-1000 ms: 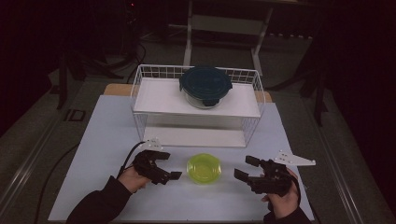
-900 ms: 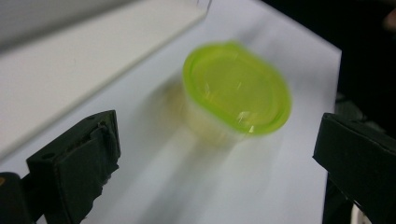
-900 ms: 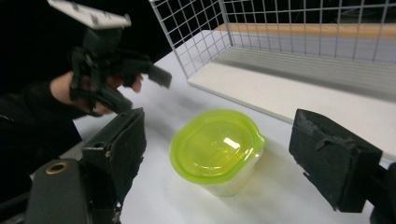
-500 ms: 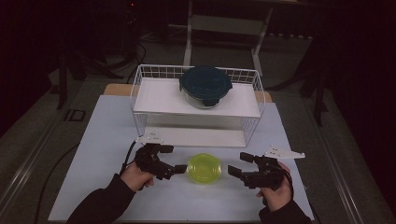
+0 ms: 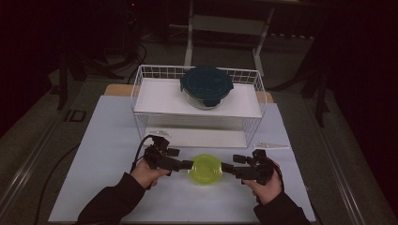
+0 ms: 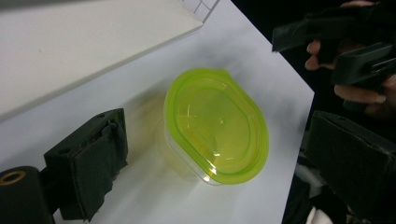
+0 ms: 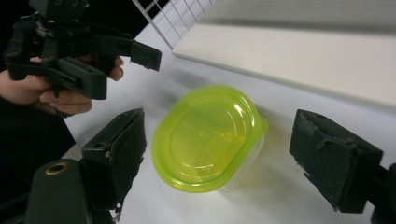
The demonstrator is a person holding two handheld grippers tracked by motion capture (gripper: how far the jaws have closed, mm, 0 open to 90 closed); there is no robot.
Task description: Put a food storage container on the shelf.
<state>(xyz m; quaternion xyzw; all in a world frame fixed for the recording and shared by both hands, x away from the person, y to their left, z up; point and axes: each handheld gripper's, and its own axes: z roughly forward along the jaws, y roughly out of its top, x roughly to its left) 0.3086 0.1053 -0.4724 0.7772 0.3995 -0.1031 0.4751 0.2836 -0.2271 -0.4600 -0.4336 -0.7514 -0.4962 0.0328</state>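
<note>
A yellow-green lidded container (image 5: 204,169) sits on the white bench (image 5: 108,140), flanked by the left gripper (image 5: 187,164) at nine o'clock and the right gripper (image 5: 226,166) at three o'clock, fingers wide, just closing slightly, pads clear of it; a wire rack (image 5: 141,84) stands at twelve.

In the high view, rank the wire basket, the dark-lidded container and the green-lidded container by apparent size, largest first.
1. Wire basket, by far the largest.
2. Dark-lidded container, sitting in the basket.
3. Green-lidded container, on the table between the tongs.
The dark-lidded one looks bigger despite lying farther from the camera, so that order is fairly safe.
</note>
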